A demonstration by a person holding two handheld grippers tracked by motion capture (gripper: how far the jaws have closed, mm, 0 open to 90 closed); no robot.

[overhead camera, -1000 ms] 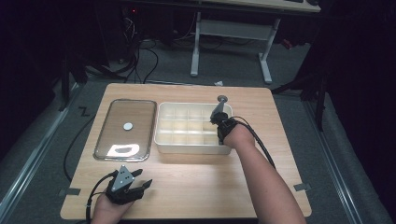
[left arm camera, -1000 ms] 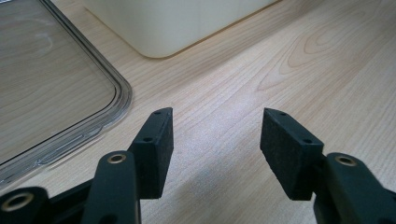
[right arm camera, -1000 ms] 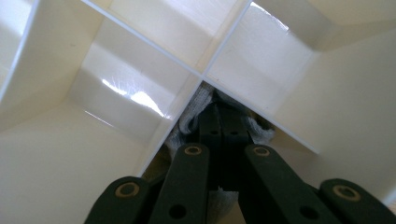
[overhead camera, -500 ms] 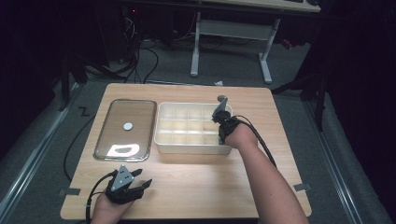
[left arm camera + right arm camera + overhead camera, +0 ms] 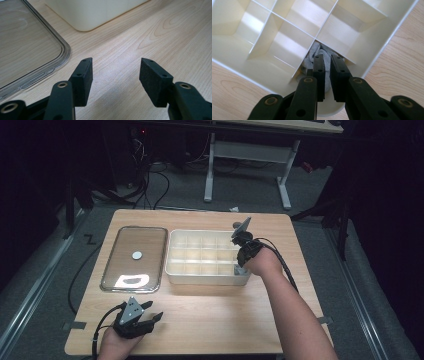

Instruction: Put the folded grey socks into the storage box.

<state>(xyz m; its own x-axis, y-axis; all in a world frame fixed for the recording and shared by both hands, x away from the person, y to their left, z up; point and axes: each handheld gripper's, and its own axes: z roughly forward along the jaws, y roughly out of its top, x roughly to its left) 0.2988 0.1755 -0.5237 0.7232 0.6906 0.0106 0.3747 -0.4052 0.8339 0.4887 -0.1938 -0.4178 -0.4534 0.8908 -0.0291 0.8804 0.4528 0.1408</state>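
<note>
A cream box (image 5: pixel 200 276) split into several compartments stands in the middle of the table. A grey cloth (image 5: pixel 314 48) lies bunched in its near right corner compartment. My right gripper (image 5: pixel 327 58) points down over that compartment, just above the cloth. Its jaws have just been opening and stand a narrow gap apart, with the grey cloth showing through the gap; the pads (image 5: pixel 319 67) do not press it. In the high view the right gripper (image 5: pixel 241 262) hangs over the box corner. My left gripper (image 5: pixel 154 312) rests at the table's front left, open and empty (image 5: pixel 115 70).
A clear lid (image 5: pixel 134 270) with a small white disc (image 5: pixel 137 254) lies flat left of the box; its rounded corner (image 5: pixel 63 53) is just beyond the left jaws. The box wall (image 5: pixel 100 12) stands farther off. Bare wood lies in front of the box.
My right gripper has lifted a little out of the box's corner compartment and its jaws have parted slightly. The left gripper has stayed where it was.
</note>
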